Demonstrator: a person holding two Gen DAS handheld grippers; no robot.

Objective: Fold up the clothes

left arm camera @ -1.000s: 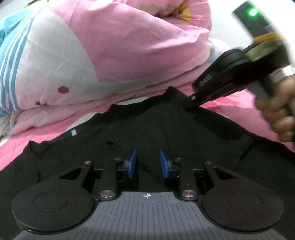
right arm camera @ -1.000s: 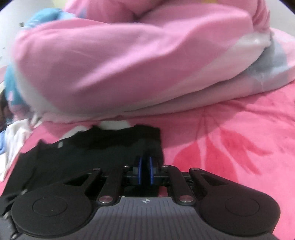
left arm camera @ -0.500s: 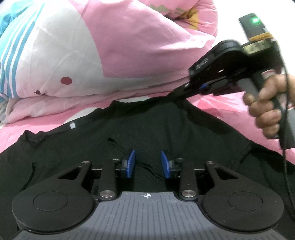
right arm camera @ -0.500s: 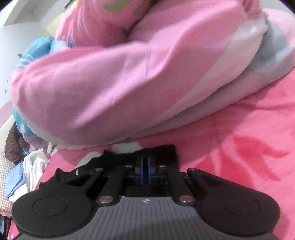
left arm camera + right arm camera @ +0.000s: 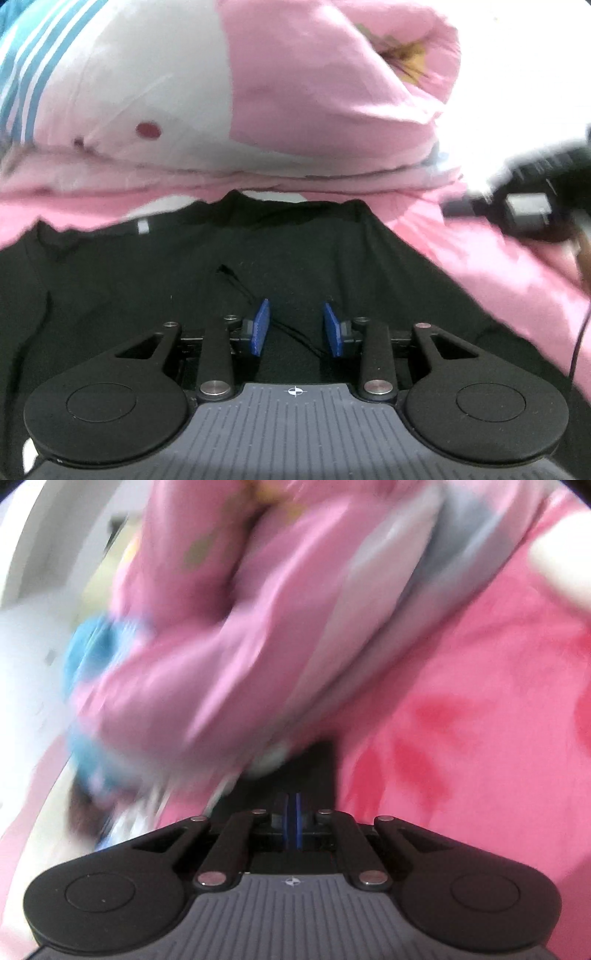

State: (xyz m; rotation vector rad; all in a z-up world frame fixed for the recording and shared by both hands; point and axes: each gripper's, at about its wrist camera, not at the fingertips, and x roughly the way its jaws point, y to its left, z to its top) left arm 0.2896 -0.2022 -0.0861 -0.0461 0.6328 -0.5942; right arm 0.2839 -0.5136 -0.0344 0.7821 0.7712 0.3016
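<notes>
the black shirt (image 5: 229, 266) lies flat on the bed (image 5: 480, 266) directly under the open, empty left tool (image 5: 295, 328), while the right tool (image 5: 291, 814), pinched shut on its edge, is off to the right.

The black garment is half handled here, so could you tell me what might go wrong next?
1. The right hand-held gripper is shut on a thin edge of the black garment; the view is motion-blurred, so the edge may slip out.
2. The left hand-held gripper is open above a loose drawstring, which could snag.
</notes>
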